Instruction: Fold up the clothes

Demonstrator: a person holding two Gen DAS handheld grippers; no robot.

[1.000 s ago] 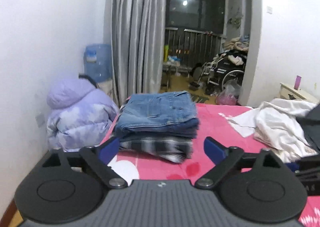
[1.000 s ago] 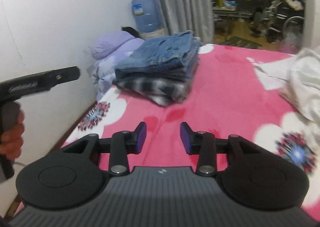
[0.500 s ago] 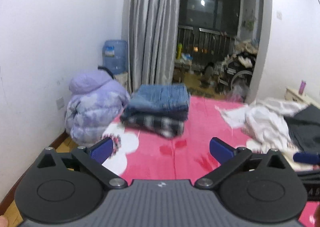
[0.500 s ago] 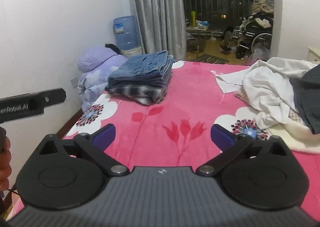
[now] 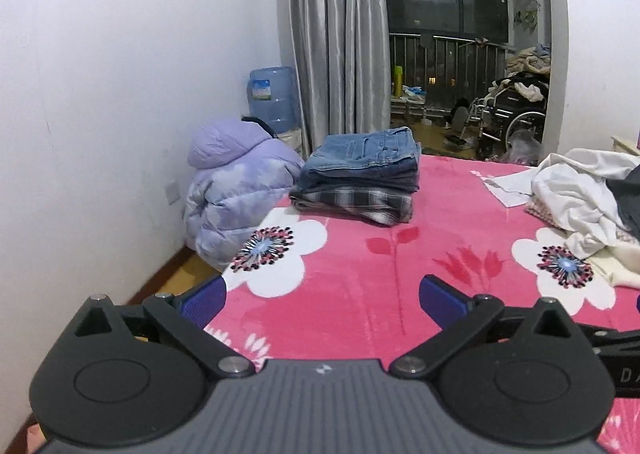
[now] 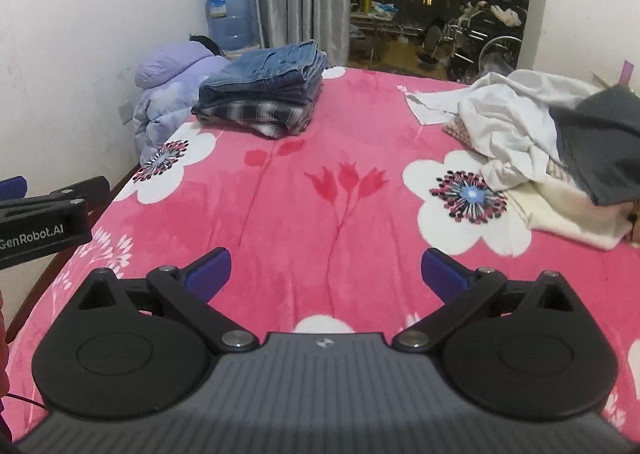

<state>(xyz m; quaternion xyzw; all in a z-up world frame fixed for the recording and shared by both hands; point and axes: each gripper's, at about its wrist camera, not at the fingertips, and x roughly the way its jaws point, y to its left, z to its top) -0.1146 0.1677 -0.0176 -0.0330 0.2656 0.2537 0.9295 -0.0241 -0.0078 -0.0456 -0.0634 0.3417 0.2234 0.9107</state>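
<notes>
A: Both tools up over the near end of the pink floral blanket (image 6: 340, 125), and the left gripper (image 5: 322, 300) has its blue pads spread wide, nothing between them.

B: Same story for the right gripper (image 6: 326, 272), jaws released and empty. Where's the laundry?

A: Folded stack (image 6: 260, 93) sits at the far left of the bed, well apart from both tools: blue jeans on top, plaid shirt underneath, edges squared.

B: And the unfolded pile (image 6: 540, 141) lies far right, white garments tangled under a dark grey piece. It's nearer the right gripper than the left, though neither touches it.

A: Off the bed's far-left corner, a lavender puffer jacket (image 5: 236, 189) slumps against the wall, a water jug (image 5: 272, 99) behind it.
</notes>
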